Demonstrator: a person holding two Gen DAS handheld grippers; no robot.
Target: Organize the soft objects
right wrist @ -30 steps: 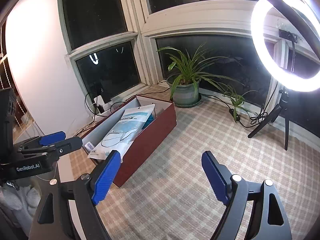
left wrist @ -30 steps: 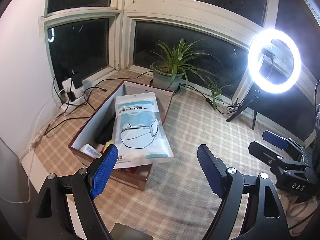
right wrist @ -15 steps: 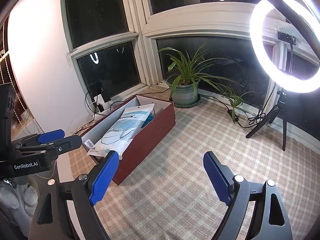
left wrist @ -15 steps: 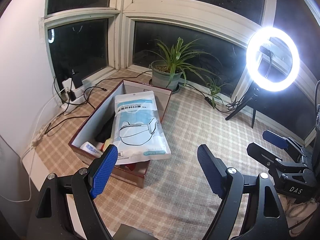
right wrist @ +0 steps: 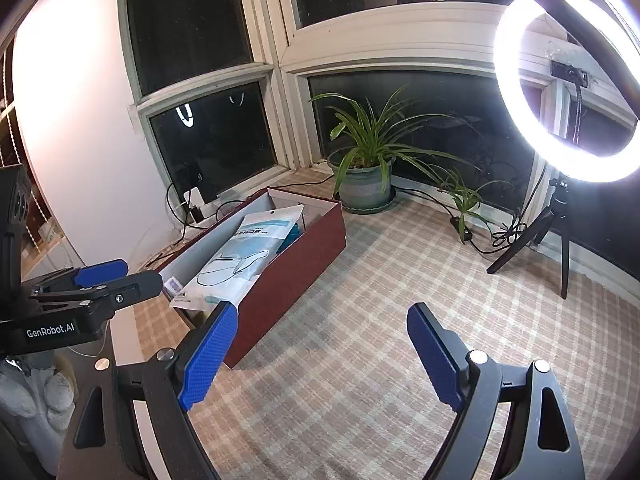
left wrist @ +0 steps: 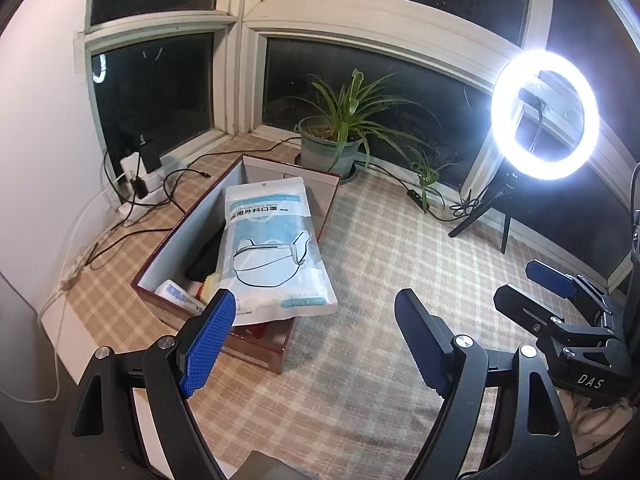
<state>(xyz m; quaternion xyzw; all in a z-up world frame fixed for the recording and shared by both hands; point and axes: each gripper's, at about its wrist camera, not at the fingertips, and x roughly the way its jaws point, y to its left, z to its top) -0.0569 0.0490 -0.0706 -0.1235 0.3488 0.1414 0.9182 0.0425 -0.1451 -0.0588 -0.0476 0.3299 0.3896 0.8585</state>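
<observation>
Both tongs wide, empty.

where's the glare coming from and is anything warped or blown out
Left wrist view: the ring light blows out white at right, and the window frame bows from fisheye. Right wrist view: the same ring light flares at top right; the mask packet stays readable.

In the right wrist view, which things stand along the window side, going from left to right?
White power strip with black chargers → dark red open box → large potted plant in a grey-green pot → small green plant → lit ring light on a black tripod.
</observation>
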